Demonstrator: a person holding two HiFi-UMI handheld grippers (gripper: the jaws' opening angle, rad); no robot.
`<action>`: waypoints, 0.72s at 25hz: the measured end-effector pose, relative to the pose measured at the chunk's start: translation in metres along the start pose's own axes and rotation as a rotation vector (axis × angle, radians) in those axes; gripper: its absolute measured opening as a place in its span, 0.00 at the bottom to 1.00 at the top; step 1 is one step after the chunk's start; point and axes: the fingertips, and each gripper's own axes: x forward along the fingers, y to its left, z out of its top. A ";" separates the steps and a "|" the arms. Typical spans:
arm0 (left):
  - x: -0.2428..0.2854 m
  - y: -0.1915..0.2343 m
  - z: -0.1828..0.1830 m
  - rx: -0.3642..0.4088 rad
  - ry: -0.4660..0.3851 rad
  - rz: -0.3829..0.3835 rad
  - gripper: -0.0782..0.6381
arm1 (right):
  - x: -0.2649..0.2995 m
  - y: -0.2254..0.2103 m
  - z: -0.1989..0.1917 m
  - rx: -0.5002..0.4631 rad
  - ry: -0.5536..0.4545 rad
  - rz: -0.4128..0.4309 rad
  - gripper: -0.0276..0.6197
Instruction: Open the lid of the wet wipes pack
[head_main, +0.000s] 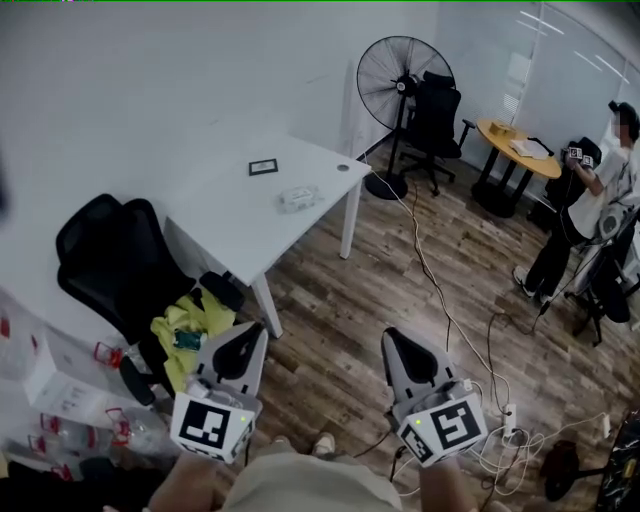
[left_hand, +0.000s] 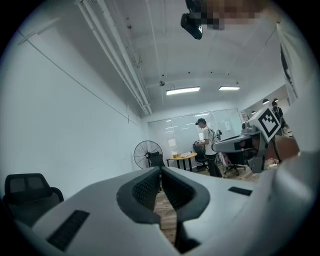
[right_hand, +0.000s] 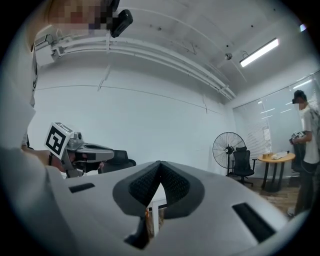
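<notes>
I had the left gripper (head_main: 245, 345) and right gripper (head_main: 400, 347) level, jaws pressed together on nothing, while the wet wipes pack (head_main: 298, 198) lay well ahead on the white table (head_main: 228, 218), long side crosswise, seemingly nearer the left.

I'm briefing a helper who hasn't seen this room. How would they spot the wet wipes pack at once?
Find the white table by the wall, left of the standing fan. The wet wipes pack lies near its right edge: a pale, soft packet, unlike the flat dark-framed square farther back.
</notes>
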 end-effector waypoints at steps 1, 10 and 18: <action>0.001 -0.003 -0.001 0.002 0.002 -0.002 0.15 | -0.002 -0.002 0.000 0.002 -0.005 -0.003 0.08; 0.011 -0.015 -0.014 -0.004 0.023 0.010 0.15 | -0.008 -0.015 -0.008 0.052 -0.049 -0.009 0.20; 0.041 0.005 -0.023 -0.007 0.029 0.036 0.15 | 0.014 -0.029 -0.031 0.049 0.018 0.018 0.29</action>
